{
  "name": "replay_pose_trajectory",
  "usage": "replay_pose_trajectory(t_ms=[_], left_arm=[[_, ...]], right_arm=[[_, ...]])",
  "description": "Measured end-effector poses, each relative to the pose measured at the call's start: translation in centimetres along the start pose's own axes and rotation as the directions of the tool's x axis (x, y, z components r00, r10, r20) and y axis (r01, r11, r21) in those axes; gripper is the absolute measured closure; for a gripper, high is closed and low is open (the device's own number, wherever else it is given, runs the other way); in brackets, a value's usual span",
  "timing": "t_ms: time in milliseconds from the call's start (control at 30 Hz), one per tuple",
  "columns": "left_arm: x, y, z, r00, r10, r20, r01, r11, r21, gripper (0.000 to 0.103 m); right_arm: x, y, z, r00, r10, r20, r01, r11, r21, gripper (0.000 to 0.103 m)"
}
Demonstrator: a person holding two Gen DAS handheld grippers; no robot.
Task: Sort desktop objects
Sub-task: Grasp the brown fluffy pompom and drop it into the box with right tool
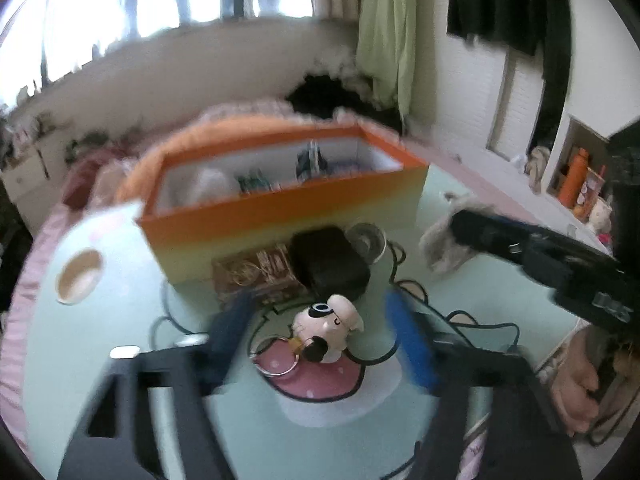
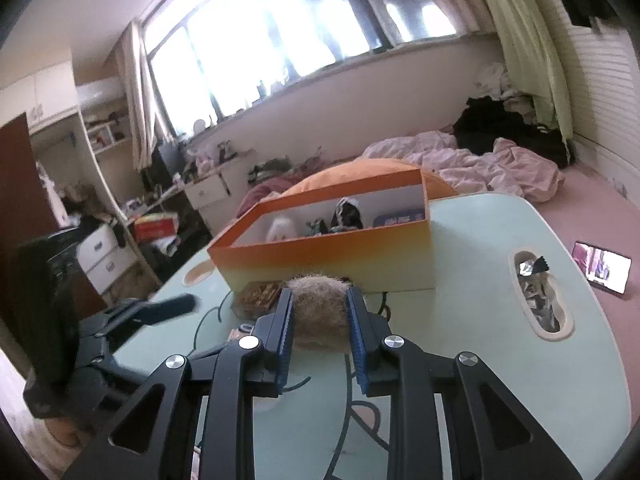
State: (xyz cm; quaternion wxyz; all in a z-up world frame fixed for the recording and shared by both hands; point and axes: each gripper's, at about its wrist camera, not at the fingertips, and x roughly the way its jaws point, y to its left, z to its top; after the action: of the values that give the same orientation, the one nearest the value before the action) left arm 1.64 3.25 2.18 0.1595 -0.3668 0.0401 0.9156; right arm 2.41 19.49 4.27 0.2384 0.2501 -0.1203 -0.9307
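R gripper (image 2: 319,312) jaws pinch fur ball (image 2: 318,300); L gripper (image 1: 320,320) jaws spread round keychain (image 1: 326,330).

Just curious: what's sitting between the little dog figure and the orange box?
In the left wrist view, a black case and a brown patterned box lie between the dog figure and the orange box.

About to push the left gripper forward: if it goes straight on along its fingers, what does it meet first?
Probably the cartoon dog keychain, lying between the left gripper's open fingers. Beyond it are the black case and the orange box. Depth is hard to judge.
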Motion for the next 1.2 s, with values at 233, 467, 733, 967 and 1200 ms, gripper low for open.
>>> replay_pose_trajectory(t_ms=[233,467,733,967,1200], left_arm=[[-1.4,1.8,-0.8,0.996,-0.086,0.004,0.086,0.995,-0.041,0.065],[-5.6,3.9,5.4,0.976,-0.115,0.187,0.132,0.988,-0.084,0.083],[-1.6,8.0,9.7,0.971,-0.105,0.215,0.164,0.946,-0.28,0.082],[-3.1,6.3,3.6,0.987,-0.092,0.134,0.118,0.973,-0.2,0.023],[0.5,2.2,-0.3,0.996,-0.076,-0.047,0.072,0.994,-0.077,0.024]], right_arm=[[-0.5,-1.0,0.7,1.0,-0.026,0.012,0.025,0.999,0.032,0.079],[-0.9,-0.9,6.4,0.997,0.026,0.067,-0.029,0.999,0.044,0.079],[6.1,-0.8,12.1,0.999,-0.041,-0.019,0.041,0.999,0.003,0.06],[2.1,-2.3,9.0,0.996,-0.033,0.085,0.027,0.998,0.062,0.039],[1.1,-2.5,5.4,0.999,-0.047,0.023,0.045,0.996,0.082,0.03]])
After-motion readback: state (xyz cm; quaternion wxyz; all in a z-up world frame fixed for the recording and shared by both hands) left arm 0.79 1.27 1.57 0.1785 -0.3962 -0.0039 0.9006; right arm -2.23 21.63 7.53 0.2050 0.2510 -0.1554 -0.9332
